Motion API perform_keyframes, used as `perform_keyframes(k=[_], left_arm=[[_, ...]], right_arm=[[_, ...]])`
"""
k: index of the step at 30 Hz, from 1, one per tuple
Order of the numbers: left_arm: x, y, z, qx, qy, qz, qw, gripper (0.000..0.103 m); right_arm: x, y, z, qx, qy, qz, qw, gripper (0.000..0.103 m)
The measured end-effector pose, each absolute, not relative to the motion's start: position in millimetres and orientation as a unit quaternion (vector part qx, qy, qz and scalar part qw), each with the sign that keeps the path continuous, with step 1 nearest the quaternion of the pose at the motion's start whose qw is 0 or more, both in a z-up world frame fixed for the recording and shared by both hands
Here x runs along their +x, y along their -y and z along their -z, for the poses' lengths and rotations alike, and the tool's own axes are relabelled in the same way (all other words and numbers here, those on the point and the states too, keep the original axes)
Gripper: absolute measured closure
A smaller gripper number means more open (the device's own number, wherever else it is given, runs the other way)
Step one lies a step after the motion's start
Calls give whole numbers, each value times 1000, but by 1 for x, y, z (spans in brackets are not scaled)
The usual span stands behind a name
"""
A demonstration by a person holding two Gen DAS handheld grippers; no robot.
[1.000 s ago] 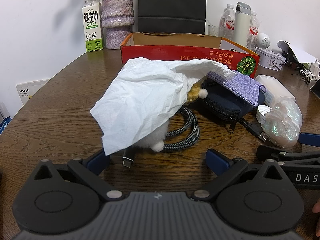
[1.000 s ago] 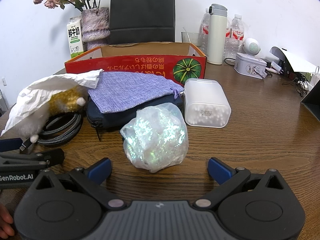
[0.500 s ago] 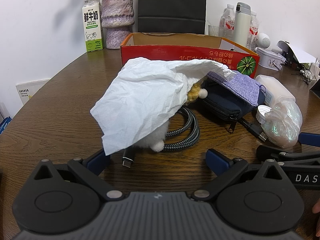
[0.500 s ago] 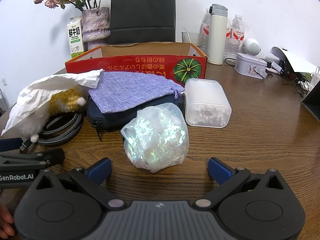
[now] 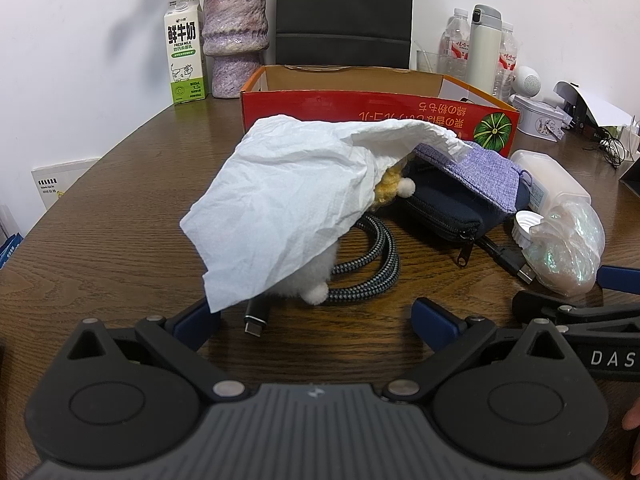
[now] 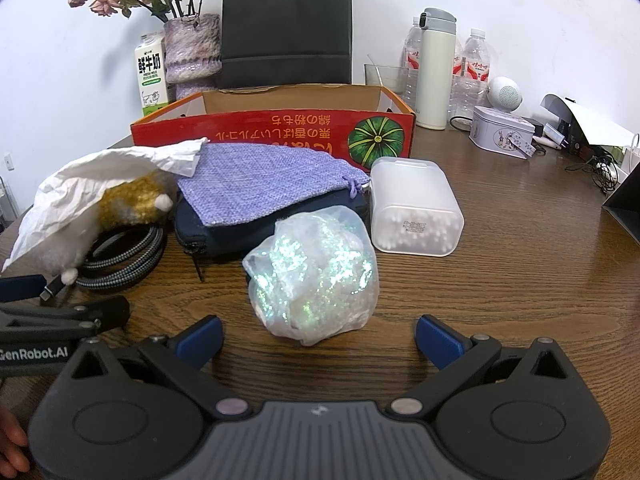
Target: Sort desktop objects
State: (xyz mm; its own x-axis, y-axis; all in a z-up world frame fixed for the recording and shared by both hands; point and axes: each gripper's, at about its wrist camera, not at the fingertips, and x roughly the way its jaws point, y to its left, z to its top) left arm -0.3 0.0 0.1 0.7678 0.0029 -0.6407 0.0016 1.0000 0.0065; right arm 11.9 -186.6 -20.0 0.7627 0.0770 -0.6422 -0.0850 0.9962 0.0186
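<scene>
Two grippers, both mine, rest low at the near edge of the table (image 6: 520,280), each with fingers spread wide and holding nothing. My right gripper (image 6: 318,338) faces the glitter bag (image 6: 314,276) dead ahead, centred between the fingers and just beyond their tips, so it looks the easier first grab. My left gripper (image 5: 314,322) faces the tissue (image 5: 296,200) draped over a plush toy (image 5: 394,184) and cable (image 5: 368,256), slightly left of centre. Farther back, the red box (image 6: 276,128) stands open, its long side towards me.
</scene>
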Motion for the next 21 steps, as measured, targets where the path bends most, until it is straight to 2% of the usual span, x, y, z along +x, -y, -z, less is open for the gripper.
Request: perform_keyframes(k=[12, 16, 19, 20, 21], left_arm=[[-7, 0, -1, 7, -335, 12, 942, 0], [-41, -7, -23, 19, -277, 44, 960, 0], [-33, -12, -44, 18, -230, 49, 972, 0], [-21, -14, -47, 11, -235, 52, 970, 0], [-7, -16, -47, 2, -246, 52, 968, 0]], right_arm=[[11, 186, 20, -9, -342, -49, 938, 0], [-5, 187, 15, -19, -343, -89, 935, 1], [-19, 189, 3, -15, -307, -130, 943, 2], [-19, 190, -2, -15, -298, -134, 945, 5], [-16, 189, -7, -16, -292, -131, 947, 12]])
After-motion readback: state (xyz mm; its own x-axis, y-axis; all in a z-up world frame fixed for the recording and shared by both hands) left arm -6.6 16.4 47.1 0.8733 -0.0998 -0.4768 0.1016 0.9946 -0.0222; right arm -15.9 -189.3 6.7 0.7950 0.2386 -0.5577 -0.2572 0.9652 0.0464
